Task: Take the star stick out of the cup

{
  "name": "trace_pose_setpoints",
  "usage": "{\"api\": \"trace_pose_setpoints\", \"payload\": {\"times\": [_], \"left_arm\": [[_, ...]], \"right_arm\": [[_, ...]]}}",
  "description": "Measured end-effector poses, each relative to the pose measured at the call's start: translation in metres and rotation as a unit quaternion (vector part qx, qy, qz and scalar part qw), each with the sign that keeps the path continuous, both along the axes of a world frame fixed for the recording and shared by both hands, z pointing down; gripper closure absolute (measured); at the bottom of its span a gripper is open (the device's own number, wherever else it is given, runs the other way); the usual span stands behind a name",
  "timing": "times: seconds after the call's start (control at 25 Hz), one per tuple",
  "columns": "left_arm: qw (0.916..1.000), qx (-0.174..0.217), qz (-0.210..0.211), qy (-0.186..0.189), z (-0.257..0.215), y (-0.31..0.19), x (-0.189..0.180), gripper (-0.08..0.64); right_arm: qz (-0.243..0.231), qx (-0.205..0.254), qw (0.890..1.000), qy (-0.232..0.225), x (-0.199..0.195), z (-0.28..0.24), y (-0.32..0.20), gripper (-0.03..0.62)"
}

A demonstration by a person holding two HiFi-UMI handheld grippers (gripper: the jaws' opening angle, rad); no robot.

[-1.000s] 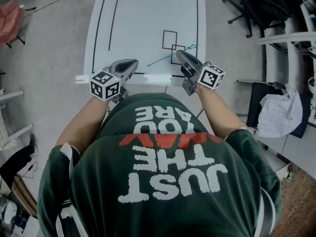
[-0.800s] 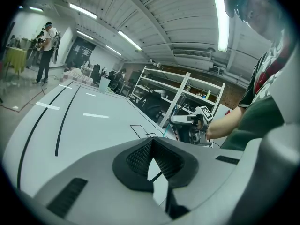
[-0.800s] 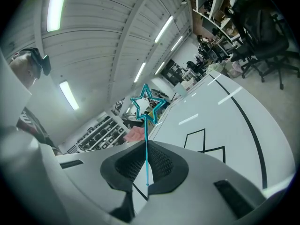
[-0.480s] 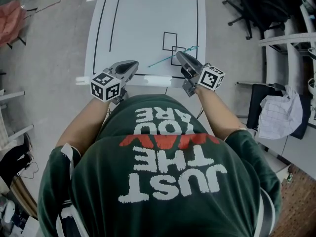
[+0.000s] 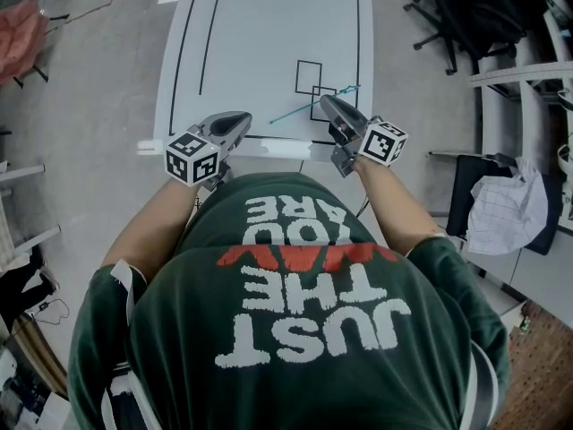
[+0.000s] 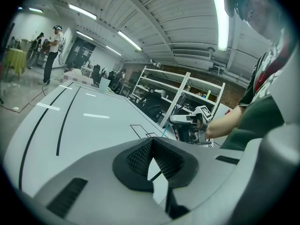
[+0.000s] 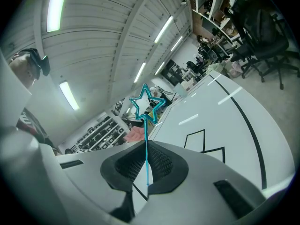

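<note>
My right gripper [image 5: 327, 99] [image 7: 145, 144] is shut on the star stick [image 5: 295, 110], a thin teal rod held over the near edge of the white table [image 5: 260, 25]. In the right gripper view the rod runs up between the pads to an open teal star [image 7: 146, 104] above the jaws. The left gripper [image 5: 240, 115] [image 6: 152, 142] hovers at the table's near edge to the left, shut with nothing in it. The right gripper [image 6: 187, 125] also shows in the left gripper view. No cup is in any view.
Black outlined squares [image 5: 309, 74] and long black lines [image 5: 179, 43] mark the table top. Office chairs [image 5: 466, 7] stand at the far right, and a rack with a white cloth [image 5: 501, 204] is at the right. The person's green-shirted body fills the lower head view.
</note>
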State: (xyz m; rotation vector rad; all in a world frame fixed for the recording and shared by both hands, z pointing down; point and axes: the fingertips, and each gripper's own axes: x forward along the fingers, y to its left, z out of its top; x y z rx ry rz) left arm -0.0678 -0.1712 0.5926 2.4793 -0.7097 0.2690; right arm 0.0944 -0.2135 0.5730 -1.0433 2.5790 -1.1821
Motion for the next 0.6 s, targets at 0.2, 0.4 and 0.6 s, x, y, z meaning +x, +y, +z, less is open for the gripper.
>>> {"api": "trace_pose_setpoints", "payload": {"times": [0.2,0.4,0.6], "left_arm": [[1.0000,0.000,-0.001,0.001,-0.0002,0.0003,0.0007,0.551],[1.0000,0.002,-0.001,0.000,0.0002,-0.0006,-0.0001,0.551],[1.0000,0.003,-0.002,0.000,-0.0003,-0.0024,-0.0017,0.551]], "right_arm": [[0.000,-0.001,1.000,0.001,0.0012,0.0002,0.0005,0.549],[-0.001,0.003,1.000,0.001,0.0016,0.0014,-0.0008,0.549],[-0.005,0.004,1.000,0.000,-0.0005,-0.0011,-0.0009,0.549]]}}
